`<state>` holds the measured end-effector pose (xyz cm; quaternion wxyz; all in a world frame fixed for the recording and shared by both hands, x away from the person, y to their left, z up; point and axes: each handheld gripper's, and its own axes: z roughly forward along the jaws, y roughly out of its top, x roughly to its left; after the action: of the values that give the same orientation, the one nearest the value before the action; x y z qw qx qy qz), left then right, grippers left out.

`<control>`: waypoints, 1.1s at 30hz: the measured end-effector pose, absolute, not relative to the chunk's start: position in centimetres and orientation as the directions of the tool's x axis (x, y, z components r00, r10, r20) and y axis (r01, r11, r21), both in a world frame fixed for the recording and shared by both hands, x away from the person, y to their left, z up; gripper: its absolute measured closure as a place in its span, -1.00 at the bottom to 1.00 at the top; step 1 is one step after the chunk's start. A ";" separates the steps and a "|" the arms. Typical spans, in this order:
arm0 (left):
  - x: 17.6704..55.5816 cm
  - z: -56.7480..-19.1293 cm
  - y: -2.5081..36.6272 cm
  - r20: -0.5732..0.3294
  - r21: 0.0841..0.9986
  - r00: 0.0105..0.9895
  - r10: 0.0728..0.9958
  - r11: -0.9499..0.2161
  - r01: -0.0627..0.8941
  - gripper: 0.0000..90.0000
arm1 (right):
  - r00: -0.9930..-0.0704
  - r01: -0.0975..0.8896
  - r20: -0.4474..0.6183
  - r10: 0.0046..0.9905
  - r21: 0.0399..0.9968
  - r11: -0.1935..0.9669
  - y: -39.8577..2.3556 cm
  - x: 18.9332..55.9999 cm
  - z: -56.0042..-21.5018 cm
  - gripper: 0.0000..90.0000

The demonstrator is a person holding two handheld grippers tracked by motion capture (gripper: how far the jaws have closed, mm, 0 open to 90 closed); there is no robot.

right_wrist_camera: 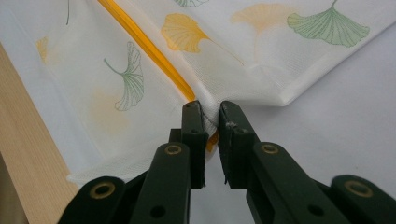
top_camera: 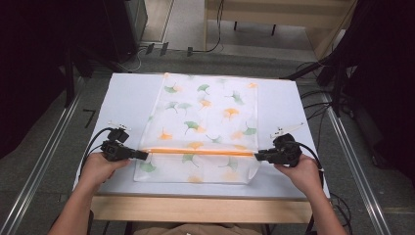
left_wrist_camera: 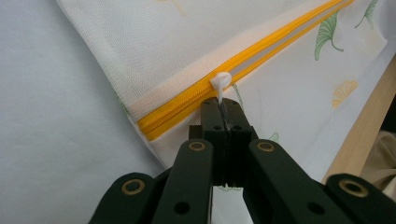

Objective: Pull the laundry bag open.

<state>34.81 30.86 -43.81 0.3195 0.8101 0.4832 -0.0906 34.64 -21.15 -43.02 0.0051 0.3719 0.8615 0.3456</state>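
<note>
Left gripper [left_wrist_camera: 223, 111] is clamped on the white zipper pull [left_wrist_camera: 220, 83]. The orange zipper [top_camera: 198, 151] runs straight away from it to the right gripper [right_wrist_camera: 211, 115], which pinches the mesh laundry bag [top_camera: 208, 115] at the far end.

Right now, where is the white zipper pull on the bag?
The white zipper pull sits at the yellow zipper's left end, pinched by the left gripper near the table's front edge.
</note>
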 end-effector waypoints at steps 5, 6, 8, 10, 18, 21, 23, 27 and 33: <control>34.8 -43.8 31.0 -0.459 0.429 0.517 0.723 -0.329 0.841 1.00 | -0.726 0.635 0.248 0.641 0.599 0.488 -21.1 34.7 -43.0 0.85; 34.8 -43.8 31.0 -0.460 0.429 0.518 0.721 -0.330 0.841 1.00 | -0.726 0.636 0.249 0.641 0.598 0.488 -21.1 34.7 -43.0 0.85; 34.8 -43.8 31.0 -0.460 0.429 0.518 0.721 -0.330 0.841 1.00 | -0.726 0.637 0.250 0.641 0.597 0.488 -21.1 34.7 -43.0 0.85; 34.8 -43.8 31.1 -0.458 0.428 0.517 0.723 -0.330 0.841 1.00 | -0.726 0.636 0.248 0.641 0.597 0.489 -21.1 34.7 -43.1 0.85; 34.8 -43.8 31.2 -0.463 0.428 0.508 0.726 -0.318 0.846 1.00 | -0.724 0.638 0.251 0.642 0.596 0.487 -21.1 34.7 -43.1 0.85; 34.8 -43.7 31.3 -0.459 0.425 0.509 0.728 -0.323 0.845 1.00 | -0.724 0.638 0.250 0.642 0.597 0.487 -21.1 34.7 -43.1 0.85; 34.7 -43.7 31.5 -0.461 0.428 0.504 0.731 -0.314 0.848 1.00 | -0.723 0.640 0.253 0.642 0.595 0.486 -21.1 34.7 -43.1 0.85; 34.7 -43.6 32.1 -0.464 0.426 0.502 0.730 -0.313 0.849 1.00 | -0.723 0.640 0.253 0.642 0.595 0.486 -21.1 34.7 -43.1 0.85; 34.5 -43.8 33.6 -0.439 0.405 0.479 0.760 -0.308 0.861 1.00 | -0.728 0.636 0.249 0.639 0.594 0.493 -21.2 34.7 -43.2 0.85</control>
<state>34.49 33.61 -43.77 0.3036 0.8044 0.5038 -0.0829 34.73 -21.16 -43.16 0.0023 0.3690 0.8639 0.3429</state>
